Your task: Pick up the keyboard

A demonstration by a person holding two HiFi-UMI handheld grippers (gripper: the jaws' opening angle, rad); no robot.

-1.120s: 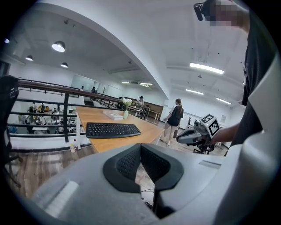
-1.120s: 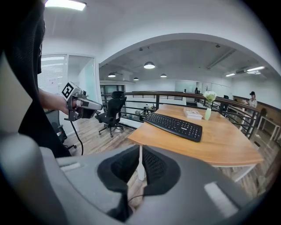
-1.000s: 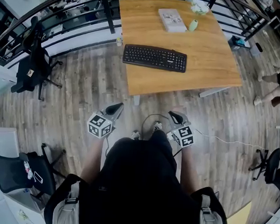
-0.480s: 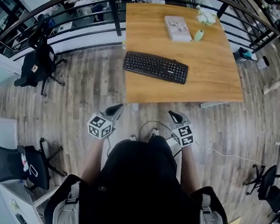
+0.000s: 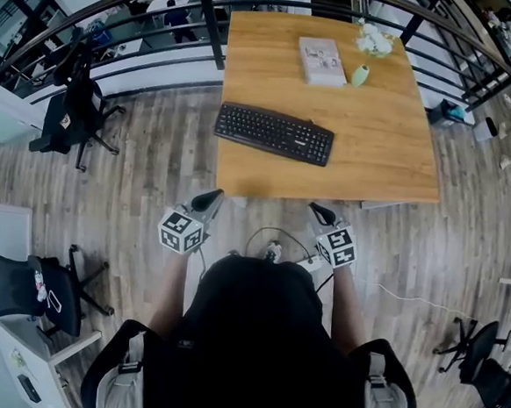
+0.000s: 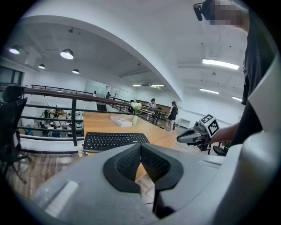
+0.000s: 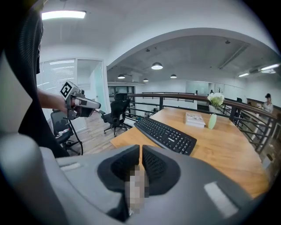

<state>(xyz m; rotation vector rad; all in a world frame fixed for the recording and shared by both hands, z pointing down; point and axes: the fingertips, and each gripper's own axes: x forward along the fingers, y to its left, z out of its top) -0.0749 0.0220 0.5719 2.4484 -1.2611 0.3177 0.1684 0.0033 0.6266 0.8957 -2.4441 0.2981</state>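
Head view: left tongs (image 5: 213,196) and right tongs (image 5: 317,210), both pressed together on nothing, hang mid-frame below the counter (image 5: 379,142), probably because the keyboard (image 5: 274,133) above lies beyond reach.

Grey wood-plank floor (image 5: 153,160), wooden table (image 5: 392,152) beside a black railing (image 5: 210,23), black office chairs (image 5: 66,109), round ceiling lights (image 6: 66,54).

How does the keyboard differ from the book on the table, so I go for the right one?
The keyboard is black; the book is pale. The keyboard is long and narrow; the book is a shorter, broader rectangle. The keyboard lies nearer the person, slightly askew to the front edge of the table; the book lies toward the far side. Both lie flat on the wooden top.
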